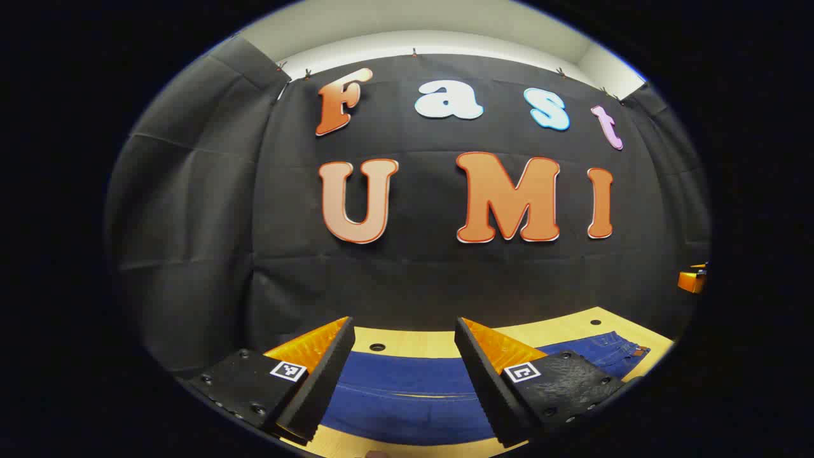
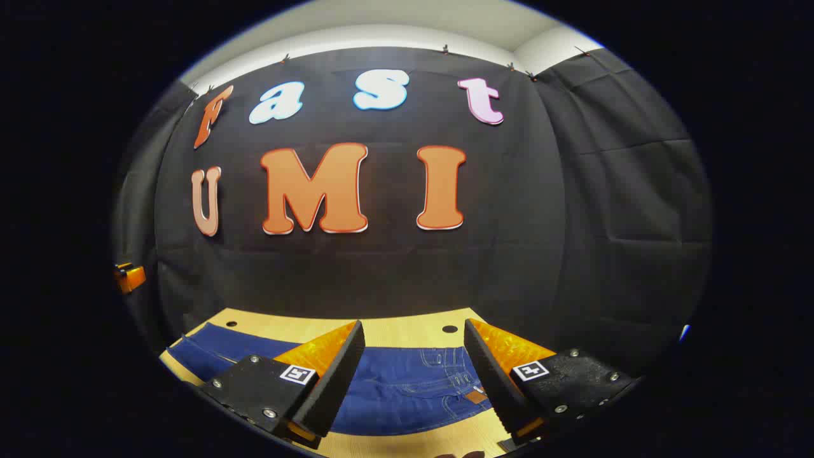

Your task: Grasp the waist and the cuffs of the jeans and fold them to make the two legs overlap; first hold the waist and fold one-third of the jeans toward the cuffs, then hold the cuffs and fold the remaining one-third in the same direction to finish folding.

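Blue jeans [image 1: 407, 397] lie flat across the wooden table [image 1: 420, 343]. In the left gripper view their legs run between my fingers and the waist end [image 1: 610, 353] lies off to the right. My left gripper [image 1: 404, 381] is open, held above the leg part, nothing between its fingers. In the right gripper view the jeans [image 2: 407, 388] show pockets, stitching and a brown waist patch [image 2: 474, 395] close to the right finger. My right gripper [image 2: 413, 378] is open above the waist end and holds nothing.
The table's far edge meets the black cloth wall [image 1: 445, 273]. Small round holes [image 1: 377, 347] dot the tabletop near that edge. An orange piece of the other gripper [image 1: 692, 280] shows at the far right of the left gripper view, and likewise [image 2: 129, 277] at the far left of the right gripper view.
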{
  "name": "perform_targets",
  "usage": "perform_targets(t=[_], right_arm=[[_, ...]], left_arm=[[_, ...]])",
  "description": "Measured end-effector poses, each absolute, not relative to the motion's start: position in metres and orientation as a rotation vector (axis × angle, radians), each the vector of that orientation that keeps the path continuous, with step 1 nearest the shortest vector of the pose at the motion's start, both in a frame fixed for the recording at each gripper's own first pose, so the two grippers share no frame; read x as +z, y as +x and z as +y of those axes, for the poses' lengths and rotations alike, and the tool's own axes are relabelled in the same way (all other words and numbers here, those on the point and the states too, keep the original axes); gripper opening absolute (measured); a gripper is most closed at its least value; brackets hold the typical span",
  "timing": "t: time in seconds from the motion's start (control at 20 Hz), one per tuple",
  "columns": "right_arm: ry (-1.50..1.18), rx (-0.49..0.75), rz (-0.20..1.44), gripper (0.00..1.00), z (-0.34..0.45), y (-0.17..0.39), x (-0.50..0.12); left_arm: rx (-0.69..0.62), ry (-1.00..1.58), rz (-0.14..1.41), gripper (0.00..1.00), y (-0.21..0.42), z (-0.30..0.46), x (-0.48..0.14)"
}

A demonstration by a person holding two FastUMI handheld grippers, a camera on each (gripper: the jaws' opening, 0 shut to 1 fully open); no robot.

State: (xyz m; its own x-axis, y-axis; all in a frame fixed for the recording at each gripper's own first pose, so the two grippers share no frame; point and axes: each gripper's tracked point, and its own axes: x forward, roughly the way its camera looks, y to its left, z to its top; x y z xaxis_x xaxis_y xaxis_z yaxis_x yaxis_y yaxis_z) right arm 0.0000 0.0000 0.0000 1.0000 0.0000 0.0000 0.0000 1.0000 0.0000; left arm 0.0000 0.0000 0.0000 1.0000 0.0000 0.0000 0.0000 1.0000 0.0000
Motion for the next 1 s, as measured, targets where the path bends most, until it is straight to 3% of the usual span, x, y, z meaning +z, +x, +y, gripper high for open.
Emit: perform_targets(t=[0.05,0.1,0.5,0.95,1.0], right_arm=[[0.026,0.034,0.001,1.00,0.011,0.002,-0.002],[0.036,0.063,0.002,0.97,0.021,0.003,-0.002],[0.112,0.105,-0.008,0.97,0.054,0.026,-0.005],[-0.008,0.058,-0.099,1.00,0.047,0.027,0.019],[-0.002,0.062,-0.082,0.96,0.047,0.028,0.015]], left_arm=[[0.013,-0.017,0.005,0.97,0.000,0.008,-0.005],[0.019,-0.034,0.011,0.97,-0.002,0.012,-0.009],[0.110,-0.111,-0.003,0.97,-0.001,0.058,-0.014],[0.106,-0.050,-0.044,0.95,0.002,0.052,-0.005],[0.112,-0.044,-0.043,0.97,0.002,0.054,-0.006]])
